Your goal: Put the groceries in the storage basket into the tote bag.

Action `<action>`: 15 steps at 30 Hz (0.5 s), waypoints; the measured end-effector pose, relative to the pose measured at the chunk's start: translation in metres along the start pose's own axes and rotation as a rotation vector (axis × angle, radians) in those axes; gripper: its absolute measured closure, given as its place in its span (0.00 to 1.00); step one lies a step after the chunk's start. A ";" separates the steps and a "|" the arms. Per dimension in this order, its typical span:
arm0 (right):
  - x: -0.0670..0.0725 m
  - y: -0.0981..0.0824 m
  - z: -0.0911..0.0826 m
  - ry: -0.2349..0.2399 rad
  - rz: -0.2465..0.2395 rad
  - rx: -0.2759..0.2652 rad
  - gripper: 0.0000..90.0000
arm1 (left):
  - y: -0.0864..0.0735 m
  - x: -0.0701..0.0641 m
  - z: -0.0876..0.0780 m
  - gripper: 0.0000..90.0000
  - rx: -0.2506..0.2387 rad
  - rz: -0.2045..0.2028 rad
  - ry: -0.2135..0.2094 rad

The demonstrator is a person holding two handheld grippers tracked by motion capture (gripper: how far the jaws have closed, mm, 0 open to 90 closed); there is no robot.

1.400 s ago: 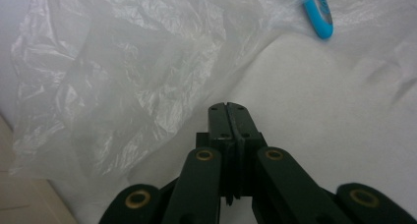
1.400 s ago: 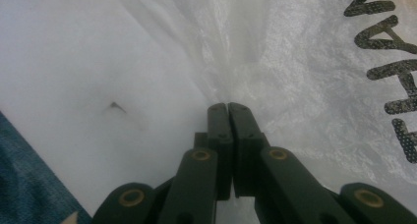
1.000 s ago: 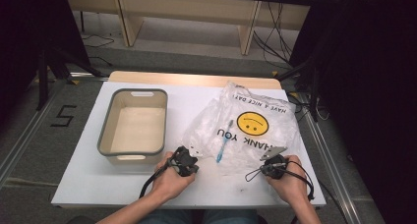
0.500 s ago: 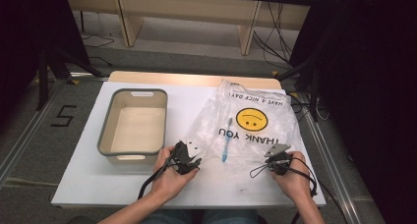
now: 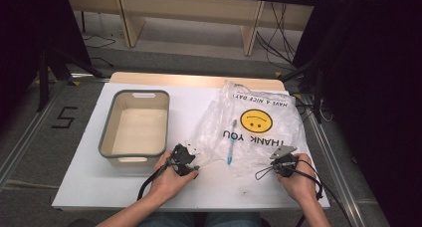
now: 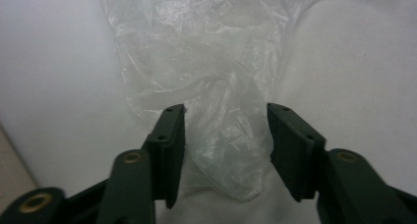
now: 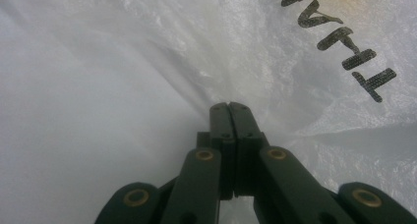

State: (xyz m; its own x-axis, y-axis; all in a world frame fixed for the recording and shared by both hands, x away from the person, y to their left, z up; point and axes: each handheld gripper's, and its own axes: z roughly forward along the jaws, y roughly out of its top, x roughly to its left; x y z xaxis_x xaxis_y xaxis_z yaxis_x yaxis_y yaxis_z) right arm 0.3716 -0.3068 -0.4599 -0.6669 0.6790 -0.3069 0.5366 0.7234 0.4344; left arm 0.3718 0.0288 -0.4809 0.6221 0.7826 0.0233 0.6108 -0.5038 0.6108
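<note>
1. While the plastic bag (image 5: 259, 132) lies flat on the white table (image 5: 99, 187), at 3 o'clock from the grey bin (image 5: 107, 137), the step in hand is judged to be getting hold of the bag's near edge at two points so that its mouth can be opened.
2. The right gripper (image 5: 282, 156) is seen at the bag's 5 o'clock corner. In the right gripper view its jaws (image 7: 229, 106) are pressed together, and the film appears to be pinched between their tips.
3. The left gripper (image 5: 193, 152) is placed at the bag's 8 o'clock corner. Its jaws (image 6: 226, 121) have just been opening and now stand apart, with a crumpled lobe of the bag between them but not pressed by either pad.
4. A blue toothbrush (image 5: 231, 142) is seen at the bag's middle, its length running from 12 to 6 o'clock. Whether it lies on the film or under it cannot be told.
5. The next move is judged to call for the left jaws to be closed on that lobe, deep enough that the thin film is not lost.
6. After that, the two grips would need to be drawn apart, toward 9 and 3 o'clock, gently, so that the film is not torn and the toothbrush is not rolled off.
</note>
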 end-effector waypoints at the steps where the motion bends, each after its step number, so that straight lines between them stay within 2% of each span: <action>1: 0.000 0.000 0.000 0.000 -0.002 -0.001 1.00 | 0.001 0.001 -0.001 0.63 0.015 -0.018 -0.030; 8: 0.001 0.002 0.003 -0.007 -0.002 -0.010 1.00 | 0.003 -0.001 -0.002 0.95 0.028 -0.029 -0.067; 12: 0.001 0.004 0.004 -0.017 -0.003 -0.018 1.00 | 0.002 -0.005 -0.005 0.98 0.039 -0.039 -0.085; 13: 0.001 0.005 0.005 -0.020 -0.002 -0.030 1.00 | 0.002 -0.010 -0.008 0.98 0.038 -0.032 -0.106; 15: 0.001 0.007 0.006 -0.025 -0.005 -0.036 1.00 | 0.001 -0.015 -0.010 0.98 0.037 -0.021 -0.120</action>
State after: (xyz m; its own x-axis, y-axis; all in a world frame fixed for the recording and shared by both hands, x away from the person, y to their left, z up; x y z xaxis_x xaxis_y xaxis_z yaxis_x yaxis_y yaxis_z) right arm 0.3776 -0.3005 -0.4622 -0.6561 0.6786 -0.3303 0.5139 0.7222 0.4630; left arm 0.3579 0.0202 -0.4730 0.6617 0.7449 -0.0854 0.6407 -0.5025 0.5805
